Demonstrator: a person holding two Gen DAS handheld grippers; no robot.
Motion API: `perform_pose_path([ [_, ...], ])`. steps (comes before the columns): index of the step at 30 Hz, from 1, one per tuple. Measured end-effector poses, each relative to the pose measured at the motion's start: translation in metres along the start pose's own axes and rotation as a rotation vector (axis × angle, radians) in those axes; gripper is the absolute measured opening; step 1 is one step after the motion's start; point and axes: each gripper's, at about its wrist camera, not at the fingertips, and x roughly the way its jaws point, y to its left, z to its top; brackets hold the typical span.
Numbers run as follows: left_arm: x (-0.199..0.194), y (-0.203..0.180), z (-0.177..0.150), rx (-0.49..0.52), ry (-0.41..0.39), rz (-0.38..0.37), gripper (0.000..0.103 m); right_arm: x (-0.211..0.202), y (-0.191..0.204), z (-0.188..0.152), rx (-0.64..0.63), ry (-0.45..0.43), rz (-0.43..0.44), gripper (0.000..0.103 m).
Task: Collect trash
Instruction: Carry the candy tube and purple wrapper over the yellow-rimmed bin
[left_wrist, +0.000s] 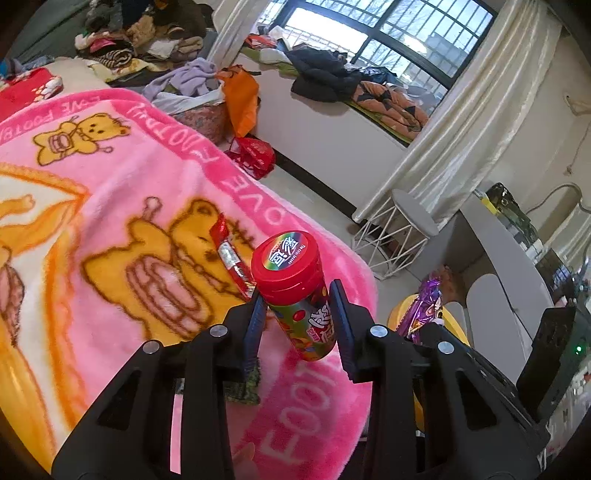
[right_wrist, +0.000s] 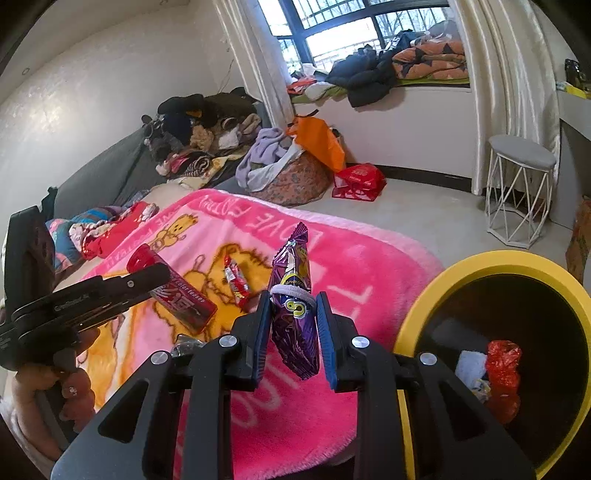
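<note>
Partway through the tidy-up, the left gripper (left_wrist: 297, 308) clamps a smooth red-capped candy tube (left_wrist: 295, 291), the right gripper (right_wrist: 291, 314) pinches a crinkly purple foil wrapper (right_wrist: 293, 310) beside the round yellow bin (right_wrist: 436, 291) already holding scraps, and a red wrapper (right_wrist: 236, 282) remains on the fleecy pink blanket (right_wrist: 369, 266).

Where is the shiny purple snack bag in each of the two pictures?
Left wrist view: the purple snack bag pokes up at lower right, past the pink blanket's edge, in front of the yellow bin.
Right wrist view: it stands at centre, pinched between the right gripper's blue pads.
Shared landmark: the small red wrapper lying on the blanket's yellow bear.
</note>
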Motion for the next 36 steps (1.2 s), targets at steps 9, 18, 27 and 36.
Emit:
perform_pose_path([
  [9,0.001,-0.026,-0.003,0.049,0.006,-0.037,0.028,-0.019,-0.022,0.000,0.035,-0.026,-0.041,0.023],
  [18,0.009,-0.055,-0.012,0.111,0.033,-0.083,0.028,-0.035,-0.053,-0.001,0.091,-0.046,-0.102,0.023],
  [27,0.021,-0.085,-0.025,0.179,0.071,-0.130,0.028,-0.049,-0.088,-0.004,0.150,-0.065,-0.176,0.023],
  [36,0.033,-0.113,-0.037,0.240,0.099,-0.162,0.027,-0.057,-0.116,-0.010,0.193,-0.069,-0.242,0.023],
])
